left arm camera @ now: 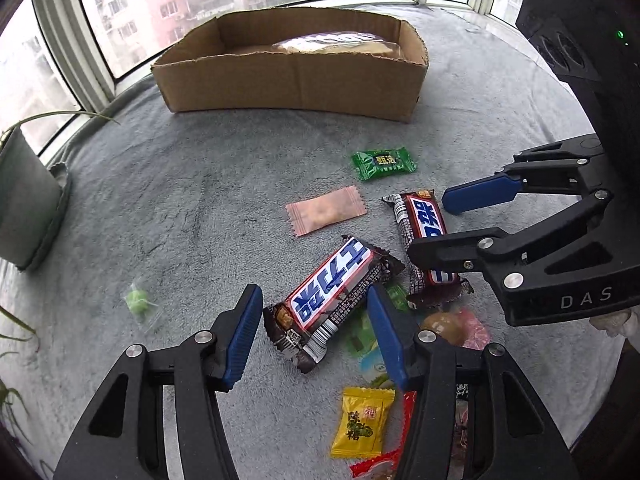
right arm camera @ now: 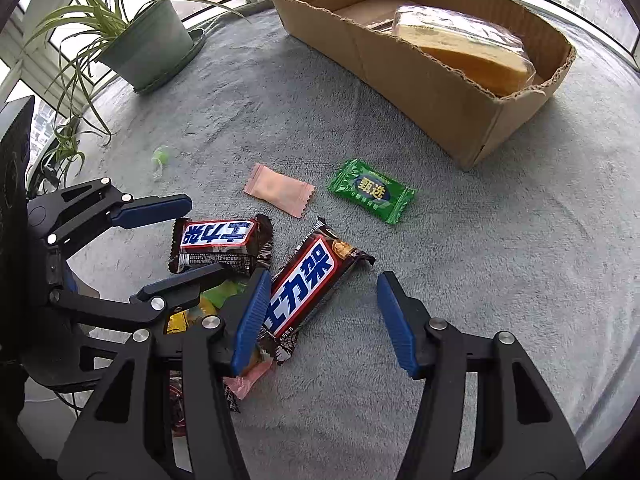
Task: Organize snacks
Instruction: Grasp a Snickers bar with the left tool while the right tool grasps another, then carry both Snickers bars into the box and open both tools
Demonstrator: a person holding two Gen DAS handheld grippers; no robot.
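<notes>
Two brown Snickers bars lie on the grey blanket. My left gripper [left arm camera: 316,320] points down over one bar [left arm camera: 332,288], a blue pad on each side and a gap at the left pad; it is open. My right gripper [right arm camera: 320,308] straddles the other bar [right arm camera: 308,280], which lies close to its left pad with clear space on the right; it is open too. Each view shows the other gripper: the right gripper [left arm camera: 440,224] around its bar [left arm camera: 424,224], the left gripper [right arm camera: 172,246] around its bar [right arm camera: 216,240]. The cardboard box [left arm camera: 288,80] [right arm camera: 420,80] stands beyond.
A wrapped cake [right arm camera: 460,48] lies in the box. A green candy [right arm camera: 370,190], a pink sachet [right arm camera: 278,190] and a small clear-wrapped green sweet [left arm camera: 138,302] lie loose. More snacks, including a yellow candy [left arm camera: 362,420], are piled under the grippers. A potted plant [right arm camera: 148,48] stands at the left.
</notes>
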